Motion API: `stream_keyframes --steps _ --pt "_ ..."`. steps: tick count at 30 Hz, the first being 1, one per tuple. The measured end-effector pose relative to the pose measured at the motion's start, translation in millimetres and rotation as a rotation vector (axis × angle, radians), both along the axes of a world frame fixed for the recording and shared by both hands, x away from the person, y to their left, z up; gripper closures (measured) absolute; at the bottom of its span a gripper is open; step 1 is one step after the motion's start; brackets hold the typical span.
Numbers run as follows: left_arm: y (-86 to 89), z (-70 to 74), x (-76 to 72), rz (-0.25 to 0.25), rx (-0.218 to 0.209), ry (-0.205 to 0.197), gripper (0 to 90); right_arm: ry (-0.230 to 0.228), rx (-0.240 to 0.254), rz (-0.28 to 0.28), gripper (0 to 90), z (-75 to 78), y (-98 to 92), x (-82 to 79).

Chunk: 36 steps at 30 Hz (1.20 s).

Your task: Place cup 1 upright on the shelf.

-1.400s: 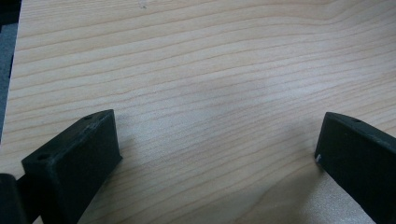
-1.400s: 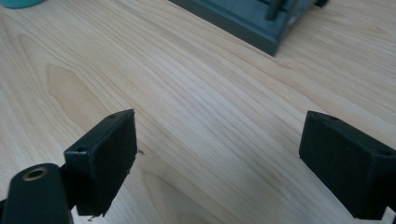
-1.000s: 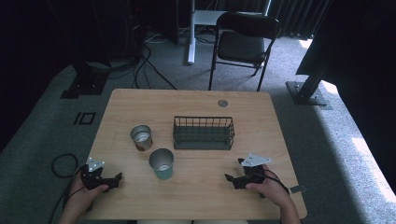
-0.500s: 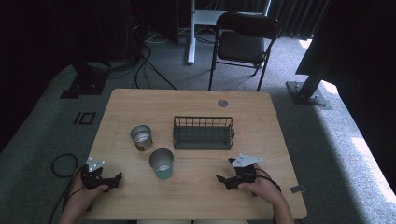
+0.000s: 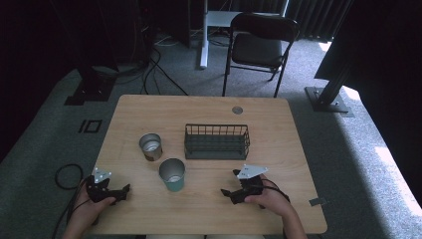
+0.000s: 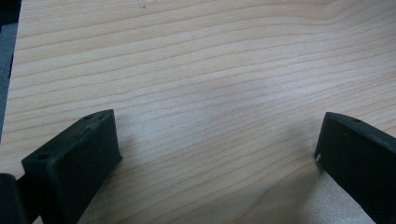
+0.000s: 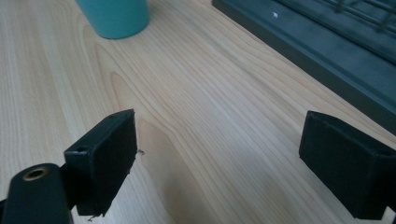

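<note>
Two cups on the counter [image 5: 149, 107], teal cup [image 5: 172, 174] and metal cup [image 5: 150, 146], plus one wire basket [image 5: 217, 142]. Left gripper [image 5: 123, 190] and right gripper [image 5: 230, 194] both have jaws apart, holding nothing.

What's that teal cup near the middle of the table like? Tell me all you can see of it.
The teal cup stands upright on the wooden table, mouth up. Its outside is plain teal, its inside pale and shiny like metal, and nothing shows inside. It tapers slightly toward the base. It sits just in front of a metal tin and to the left front of the dark wire basket, apart from both. The right gripper, jaws open, points toward it without touching. Its base shows in the right gripper view.
</note>
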<state>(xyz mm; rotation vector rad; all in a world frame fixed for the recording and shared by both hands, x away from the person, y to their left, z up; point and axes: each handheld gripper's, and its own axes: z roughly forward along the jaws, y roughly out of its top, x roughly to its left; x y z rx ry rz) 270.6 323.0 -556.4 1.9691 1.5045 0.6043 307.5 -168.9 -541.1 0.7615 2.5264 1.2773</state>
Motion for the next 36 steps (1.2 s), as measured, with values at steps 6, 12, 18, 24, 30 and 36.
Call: stream_keyframes --steps 6,12,18,24,30,36 --pt "0.0 0.0 0.0 0.000 0.000 0.000 0.4 -0.007 -0.002 0.030 11.1 0.5 11.6 1.3" --pt "-0.1 -0.1 0.0 0.001 -0.002 -0.001 0.4 -0.009 0.009 0.055 11.1 3.0 22.6 3.1" --pt "0.0 0.0 0.0 0.000 -0.001 -0.001 0.4 -0.021 0.012 0.085 11.1 5.0 34.9 3.7" --pt "0.0 0.0 0.0 0.000 -0.001 -0.001 0.4 -0.037 0.021 0.110 11.1 7.6 46.7 5.7" --pt "0.0 -0.1 0.0 0.000 -0.001 -0.001 0.4 -0.048 0.034 0.129 11.1 11.3 57.3 7.5" --pt "0.0 -0.1 0.0 0.000 -0.001 -0.001 0.4 -0.053 0.052 0.151 11.2 13.3 69.7 8.0"
